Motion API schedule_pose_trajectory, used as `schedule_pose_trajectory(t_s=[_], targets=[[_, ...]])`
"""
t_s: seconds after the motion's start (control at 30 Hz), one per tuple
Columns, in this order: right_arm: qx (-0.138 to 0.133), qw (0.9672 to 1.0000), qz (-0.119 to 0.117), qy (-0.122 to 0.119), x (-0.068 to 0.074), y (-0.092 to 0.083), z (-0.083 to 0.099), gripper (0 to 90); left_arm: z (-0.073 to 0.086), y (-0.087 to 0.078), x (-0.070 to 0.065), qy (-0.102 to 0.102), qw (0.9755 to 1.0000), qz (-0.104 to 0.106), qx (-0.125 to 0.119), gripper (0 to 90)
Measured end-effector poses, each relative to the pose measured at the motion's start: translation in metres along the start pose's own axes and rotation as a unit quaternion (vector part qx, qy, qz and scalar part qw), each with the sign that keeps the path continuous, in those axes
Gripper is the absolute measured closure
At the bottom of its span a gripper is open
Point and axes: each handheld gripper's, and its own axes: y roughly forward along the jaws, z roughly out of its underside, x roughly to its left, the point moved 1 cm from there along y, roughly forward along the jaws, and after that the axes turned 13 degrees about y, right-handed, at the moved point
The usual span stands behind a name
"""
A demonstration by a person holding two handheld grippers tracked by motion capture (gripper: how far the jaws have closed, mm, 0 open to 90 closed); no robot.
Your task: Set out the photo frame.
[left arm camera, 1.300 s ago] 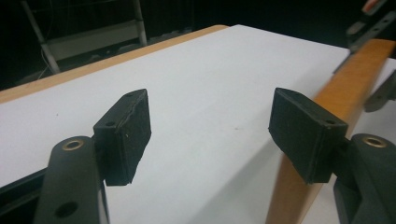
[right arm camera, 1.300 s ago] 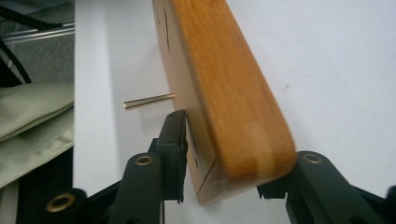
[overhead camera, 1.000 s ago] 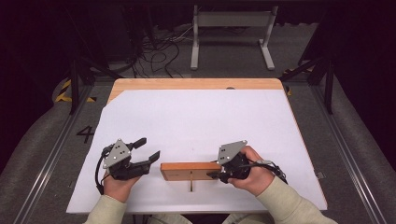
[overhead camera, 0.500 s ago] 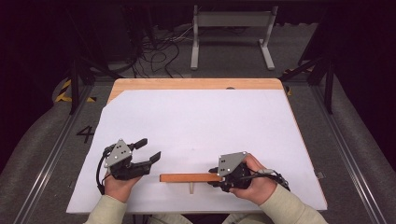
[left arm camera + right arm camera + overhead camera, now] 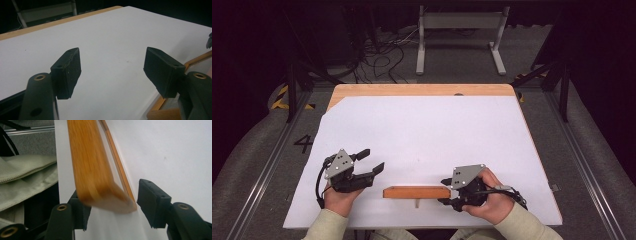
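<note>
A wooden picture frame (image 5: 417, 192) sits at the near edge of the white worktop (image 5: 427, 135), slightly right of centre, a small wooden prop sticking out on its near side. The right tongs (image 5: 445, 191) sit at the frame's right end; their jaws have just been opening, and the frame's end lies between them, with a gap showing at one pad (image 5: 153, 201). The left tongs (image 5: 371, 161) hover just left of the frame, jaws wide apart and empty.
</note>
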Motion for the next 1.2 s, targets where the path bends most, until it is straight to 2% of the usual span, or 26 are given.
schedule_pose_trajectory(t_s=[0.03,0.1,0.13,0.17,0.3,0.37,0.47,0.6,0.73,0.9,0.93,0.97,1.0,1.2], targets=[[0.005,0.9998,0.002,0.017,-0.004,-0.003,0.007,43.3,0.000,0.000,0.000,0.001,1.0000,-0.001,0.000,30.0],[0.012,0.9994,0.006,0.031,-0.008,-0.005,0.015,44.1,0.000,0.000,0.001,-0.002,1.0000,-0.001,-0.001,30.0],[0.016,0.9991,0.007,0.037,-0.010,-0.006,0.019,47.9,0.000,0.000,0.001,-0.002,1.0000,-0.001,-0.001,30.0],[0.016,0.9991,0.007,0.037,-0.010,-0.006,0.019,47.9,0.000,0.000,0.001,-0.003,1.0000,-0.001,-0.001,30.0],[0.041,0.9977,-0.012,0.053,-0.012,-0.006,0.032,75.0,0.000,0.001,0.001,0.000,1.0000,-0.004,0.005,32.0],[0.046,0.9968,-0.028,0.059,-0.010,-0.004,0.034,83.2,0.000,0.002,0.001,-0.002,1.0000,-0.003,0.006,32.6],[0.049,0.9960,-0.042,0.062,-0.008,0.002,0.034,89.3,0.001,0.002,0.002,-0.002,1.0000,-0.005,0.005,32.8],[0.033,0.9950,-0.056,0.075,-0.006,0.013,0.033,90.0,0.002,0.001,0.003,-0.004,1.0000,-0.006,0.007,32.7],[0.014,0.9934,-0.058,0.097,-0.010,0.020,0.031,90.0,0.002,0.000,0.003,-0.006,0.9999,-0.006,0.006,33.2],[0.004,0.9934,-0.040,0.107,-0.015,0.023,0.029,90.0,0.002,0.001,0.004,-0.003,0.9999,-0.007,0.007,33.4],[-0.002,0.9920,-0.039,0.120,-0.021,0.024,0.029,90.0,0.002,0.001,0.003,-0.005,0.9999,-0.007,0.006,33.4],[-0.002,0.9920,-0.039,0.120,-0.021,0.024,0.029,90.0,0.002,0.001,0.003,-0.005,0.9999,-0.007,0.006,33.3],[-0.008,0.9904,-0.042,0.132,-0.026,0.026,0.028,90.0,0.002,0.001,0.003,-0.004,0.9999,-0.008,0.008,33.4],[-0.015,0.9882,-0.027,0.150,-0.039,0.031,0.021,90.0,0.002,0.001,0.003,-0.005,0.9999,-0.007,0.007,33.3]])
